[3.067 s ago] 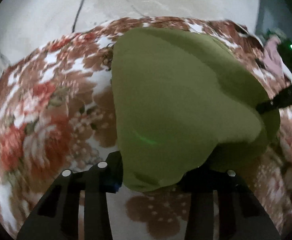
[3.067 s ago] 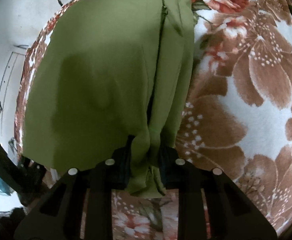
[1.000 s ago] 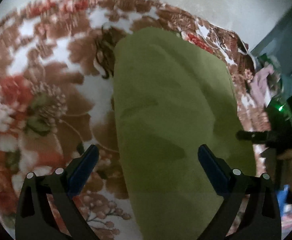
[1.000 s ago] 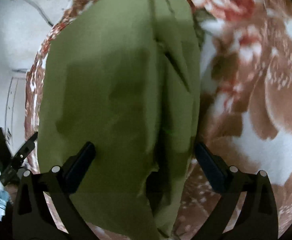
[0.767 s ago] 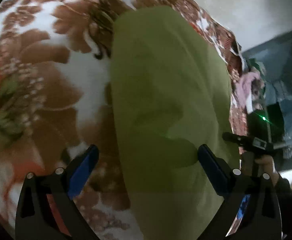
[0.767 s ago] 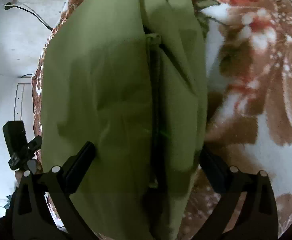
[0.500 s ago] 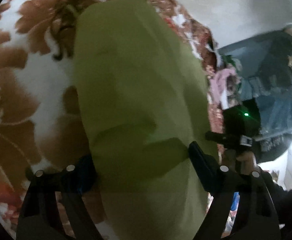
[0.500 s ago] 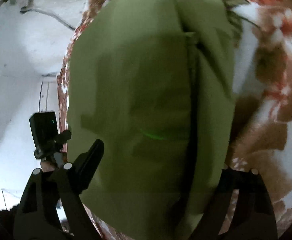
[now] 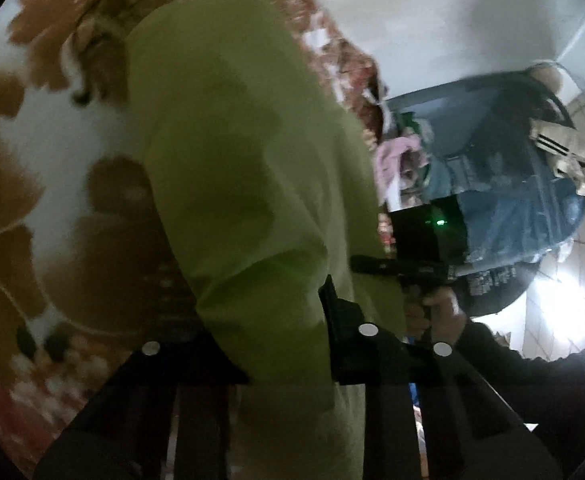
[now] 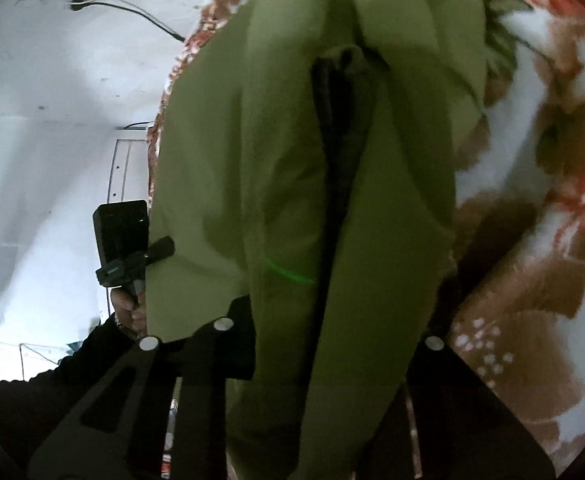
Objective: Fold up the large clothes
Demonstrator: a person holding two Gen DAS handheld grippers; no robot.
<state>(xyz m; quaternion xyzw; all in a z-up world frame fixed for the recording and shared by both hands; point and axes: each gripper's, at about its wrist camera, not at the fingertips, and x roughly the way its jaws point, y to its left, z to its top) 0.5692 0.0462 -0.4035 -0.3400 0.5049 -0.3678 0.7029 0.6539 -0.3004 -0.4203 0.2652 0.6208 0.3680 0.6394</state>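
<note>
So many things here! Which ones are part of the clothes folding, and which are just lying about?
Part of the folding:
- green garment, on the floral blanket
- left gripper, jaws just closed on its edge
- right gripper, likewise clamped on it

Just lying about:
- heap of clothes
- wall cable

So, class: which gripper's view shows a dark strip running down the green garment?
The right gripper: a dark strip splits the green garment there; the left gripper shows plain cloth.

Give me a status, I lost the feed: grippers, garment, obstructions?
Left gripper and right gripper just closed, both pinching the green garment. Garment bunched, near edge lifting off floral blanket. Nothing in the way.
</note>
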